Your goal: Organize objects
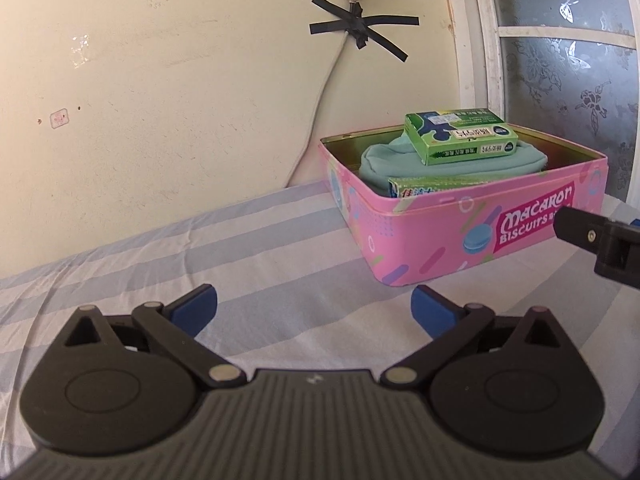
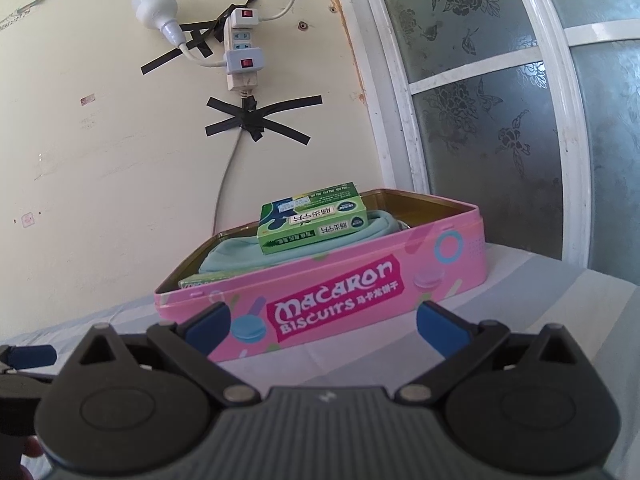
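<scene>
- My left gripper [image 1: 314, 306] has its jaws spread fully wide with nothing between the blue pads [image 1: 198, 306], only striped bedsheet [image 1: 160, 248] beneath.
- My right gripper [image 2: 324, 322] is likewise released and empty, its pads framing the front wall of the pink biscuit tin [image 2: 332, 300] without touching it.
- The tin sits open on the sheet, close to the wall corner. Inside lies a teal pouch [image 1: 404, 160] with a green box [image 1: 460, 136] stacked on top, and a second green box [image 1: 432, 186] wedged upright against the front wall.
- I see nothing loose left on the sheet, so I judge the packing nearly done; no lid is in view.
- To finish well, I'd keep both grippers clear of the tin's rim, since a knock could slide it on the soft sheet.
- The top box stands proud of the rim. If a lid follows, I'd press it flatter first, gently, with one gripper steadying the tin's side.
</scene>
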`<state>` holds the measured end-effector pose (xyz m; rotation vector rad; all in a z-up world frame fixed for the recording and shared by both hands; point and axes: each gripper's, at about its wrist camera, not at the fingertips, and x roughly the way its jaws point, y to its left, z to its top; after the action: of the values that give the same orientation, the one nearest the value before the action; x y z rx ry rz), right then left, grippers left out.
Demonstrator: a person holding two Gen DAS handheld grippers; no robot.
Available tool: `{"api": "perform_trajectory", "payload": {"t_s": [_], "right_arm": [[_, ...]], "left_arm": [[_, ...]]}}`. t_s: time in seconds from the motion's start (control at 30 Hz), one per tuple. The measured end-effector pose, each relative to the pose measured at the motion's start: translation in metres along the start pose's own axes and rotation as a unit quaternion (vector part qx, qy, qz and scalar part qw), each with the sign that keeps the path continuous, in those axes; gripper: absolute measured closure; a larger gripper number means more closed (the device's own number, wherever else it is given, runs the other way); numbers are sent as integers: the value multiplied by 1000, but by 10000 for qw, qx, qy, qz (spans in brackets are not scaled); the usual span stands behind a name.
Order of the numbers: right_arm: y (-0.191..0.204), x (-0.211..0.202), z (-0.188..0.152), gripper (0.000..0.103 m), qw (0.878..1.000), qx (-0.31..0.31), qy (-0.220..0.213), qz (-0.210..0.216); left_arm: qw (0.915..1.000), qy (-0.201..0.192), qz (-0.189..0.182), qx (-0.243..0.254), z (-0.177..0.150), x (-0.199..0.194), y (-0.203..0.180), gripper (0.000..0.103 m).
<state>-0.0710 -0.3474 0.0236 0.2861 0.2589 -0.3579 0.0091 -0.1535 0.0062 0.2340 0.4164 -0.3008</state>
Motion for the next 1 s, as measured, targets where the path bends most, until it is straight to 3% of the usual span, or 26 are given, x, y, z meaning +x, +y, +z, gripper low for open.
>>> {"api": "perform_trajectory", "payload": {"t_s": [0.43,0.63,1.0], "right_arm": [[-4,3,0,0,9999,106,96,-8],[-4,4,0,0,9998,131,123,-22],[-5,5,0,0,9997,173,163,-29]], "left_arm": [[9997,-191,-145,-42,13,-24,5,0],[9996,-71,-264,-92,16,-27,6,0],[9999,-58,-158,0,18,-33,1,0]]}}
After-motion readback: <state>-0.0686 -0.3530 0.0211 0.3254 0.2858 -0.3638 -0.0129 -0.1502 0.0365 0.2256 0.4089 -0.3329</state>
